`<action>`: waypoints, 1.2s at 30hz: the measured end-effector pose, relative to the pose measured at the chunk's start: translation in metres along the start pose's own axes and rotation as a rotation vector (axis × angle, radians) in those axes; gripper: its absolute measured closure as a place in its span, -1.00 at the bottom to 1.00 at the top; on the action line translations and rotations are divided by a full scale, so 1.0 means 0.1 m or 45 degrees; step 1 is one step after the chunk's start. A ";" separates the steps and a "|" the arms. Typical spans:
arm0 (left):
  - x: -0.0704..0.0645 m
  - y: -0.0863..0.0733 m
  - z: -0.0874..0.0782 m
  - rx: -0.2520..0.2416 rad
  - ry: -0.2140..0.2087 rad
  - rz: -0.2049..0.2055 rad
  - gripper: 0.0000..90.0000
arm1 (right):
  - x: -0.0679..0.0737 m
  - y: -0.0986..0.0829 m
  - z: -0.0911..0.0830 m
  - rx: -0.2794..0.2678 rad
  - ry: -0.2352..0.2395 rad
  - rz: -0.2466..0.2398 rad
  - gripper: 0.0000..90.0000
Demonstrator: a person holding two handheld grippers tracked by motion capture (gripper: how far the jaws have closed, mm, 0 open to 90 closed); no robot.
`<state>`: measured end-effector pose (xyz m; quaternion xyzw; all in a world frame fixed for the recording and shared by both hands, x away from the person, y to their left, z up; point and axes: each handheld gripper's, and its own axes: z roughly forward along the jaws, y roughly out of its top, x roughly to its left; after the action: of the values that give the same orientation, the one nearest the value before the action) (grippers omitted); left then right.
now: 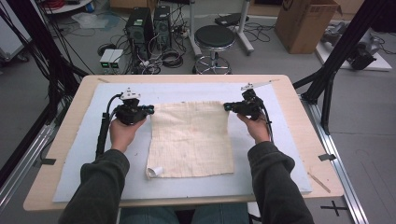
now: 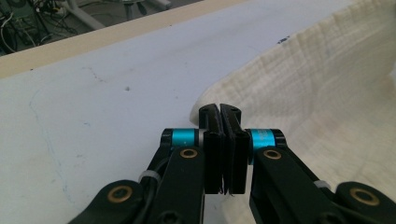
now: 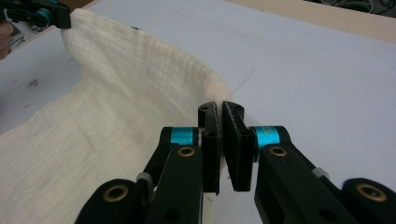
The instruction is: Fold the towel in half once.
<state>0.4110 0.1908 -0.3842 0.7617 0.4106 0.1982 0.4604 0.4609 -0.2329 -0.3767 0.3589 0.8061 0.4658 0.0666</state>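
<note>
A cream woven cloth (image 1: 191, 140) lies spread on the white mat (image 1: 271, 172), its near left corner curled over. My left gripper (image 1: 150, 109) is at the cloth's far left corner. In the left gripper view the jaws (image 2: 219, 109) are shut with the cloth (image 2: 327, 93) corner pinched between them. My right gripper (image 1: 226, 106) holds the far right corner. In the right gripper view its jaws (image 3: 219, 107) are pressed on the cloth (image 3: 116, 116) edge, which rises across to the left gripper (image 3: 46, 16). The far edge is lifted slightly off the mat.
The mat covers a wooden table (image 1: 65, 149) with a bare rim all round. On the floor beyond stand a black stool (image 1: 214, 39), computer towers (image 1: 140, 28) with cables and a cardboard box (image 1: 303, 23). Black frame struts (image 1: 336, 56) stand at both sides.
</note>
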 end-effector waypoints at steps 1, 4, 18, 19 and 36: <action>-0.01 -0.02 -0.02 -0.005 -0.002 0.001 0.95 | 0.02 0.00 -0.01 -0.002 0.004 -0.008 0.90; -0.03 -0.07 -0.07 -0.007 -0.008 0.014 0.95 | 0.07 -0.02 -0.05 -0.003 0.016 -0.019 0.90; -0.20 -0.27 -0.33 -0.039 -0.059 0.089 0.95 | 0.20 -0.20 -0.20 0.021 0.080 -0.058 0.90; -0.21 -0.28 -0.35 -0.044 -0.065 0.092 0.95 | 0.21 -0.21 -0.21 0.023 0.085 -0.054 0.90; -0.39 -0.49 -0.56 -0.042 -0.110 0.149 0.95 | 0.39 -0.43 -0.37 0.023 0.124 -0.089 0.90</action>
<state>0.3283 0.2008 -0.3955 0.7846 0.3418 0.1983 0.4777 0.3939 -0.2475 -0.3815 0.3080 0.8247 0.4727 0.0402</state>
